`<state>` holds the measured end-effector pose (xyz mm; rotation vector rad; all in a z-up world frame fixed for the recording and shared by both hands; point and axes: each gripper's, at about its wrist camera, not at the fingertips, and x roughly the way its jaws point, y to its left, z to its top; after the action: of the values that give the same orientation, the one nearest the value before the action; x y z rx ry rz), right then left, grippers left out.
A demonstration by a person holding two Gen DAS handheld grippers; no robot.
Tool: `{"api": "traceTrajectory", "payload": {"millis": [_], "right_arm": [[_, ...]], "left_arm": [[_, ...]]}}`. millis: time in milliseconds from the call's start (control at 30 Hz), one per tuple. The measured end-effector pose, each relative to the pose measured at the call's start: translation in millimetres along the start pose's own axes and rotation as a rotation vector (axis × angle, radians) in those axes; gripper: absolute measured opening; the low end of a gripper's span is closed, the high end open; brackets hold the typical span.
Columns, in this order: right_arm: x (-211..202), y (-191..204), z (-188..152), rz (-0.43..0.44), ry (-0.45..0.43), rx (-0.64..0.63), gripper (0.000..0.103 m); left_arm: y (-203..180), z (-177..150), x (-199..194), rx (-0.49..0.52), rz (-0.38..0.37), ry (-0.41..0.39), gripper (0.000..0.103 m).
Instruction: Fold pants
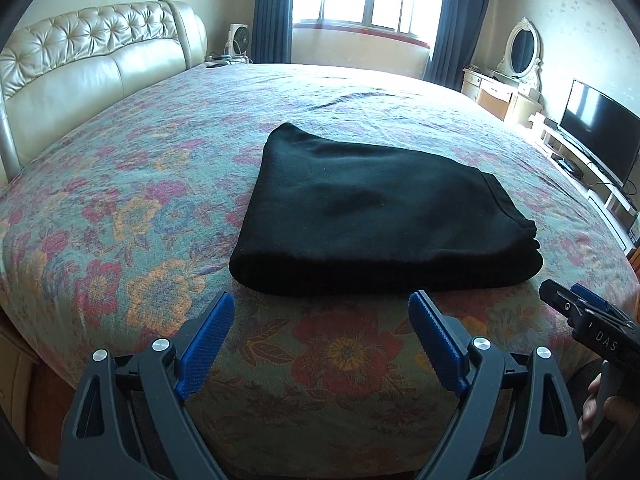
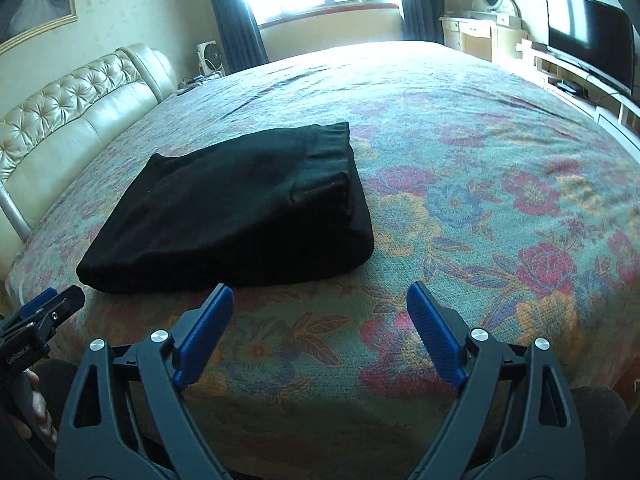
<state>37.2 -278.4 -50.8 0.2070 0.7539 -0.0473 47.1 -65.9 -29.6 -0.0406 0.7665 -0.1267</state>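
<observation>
Both claws, left gripper (image 1: 322, 308) and right gripper (image 2: 320, 300), gape empty near my folded pants (image 1: 376, 216); I risk snagging them.

White letters reading "DAS" stand on the dark body of the right gripper (image 1: 576, 302), seen at the right edge of the left wrist view. Small white lettering runs along the dark body of the left gripper (image 2: 52, 300) at the left edge of the right wrist view; it seems to read "GenRobot.AI", though it is too small to be sure.
</observation>
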Motion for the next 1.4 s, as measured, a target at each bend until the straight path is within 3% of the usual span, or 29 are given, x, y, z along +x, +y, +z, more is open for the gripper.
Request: {"api": "traceTrajectory", "payload": {"millis": [400, 1400], "right_arm": [[-6.5, 16.4, -2.5, -0.02, -0.022, -0.076, 0.089], [-4.2, 24.0, -8.4, -0.017, -0.001, -0.075, 0.089]], "left_arm": [[-2.1, 2.8, -4.8, -0.007, 0.009, -0.004, 0.087], [-7.8, -0.1, -0.5, 0.039, 0.06, 0.013, 0.088]]}}
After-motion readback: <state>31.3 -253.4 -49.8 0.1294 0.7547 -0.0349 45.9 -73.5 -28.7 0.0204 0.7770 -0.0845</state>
